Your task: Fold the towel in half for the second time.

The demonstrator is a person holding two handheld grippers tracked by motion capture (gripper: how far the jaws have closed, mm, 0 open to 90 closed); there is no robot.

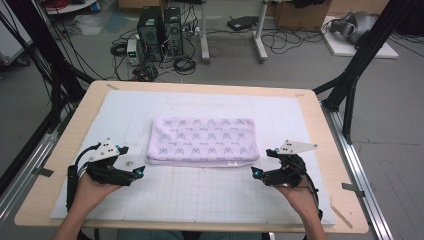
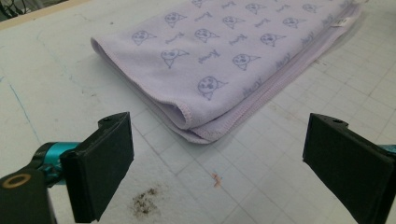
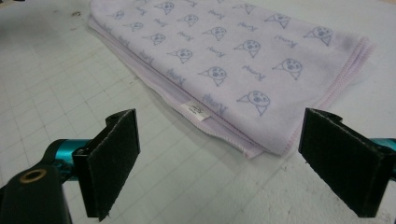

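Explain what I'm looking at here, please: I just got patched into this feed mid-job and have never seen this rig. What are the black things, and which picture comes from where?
There is no robot arm. A person holds a hand-held two-jaw tool in each hand: the left gripper and the right gripper. The wide picture comes from a fixed camera above the person's side of the table, looking forward and down. The other two come from a camera riding on each gripper, looking out between its own black jaws. On the white gridded mat lies a folded lilac towel with a printed pattern and a small white label on its near edge. Both grippers are open and hold nothing; each points at a near corner of the towel, without touching it.
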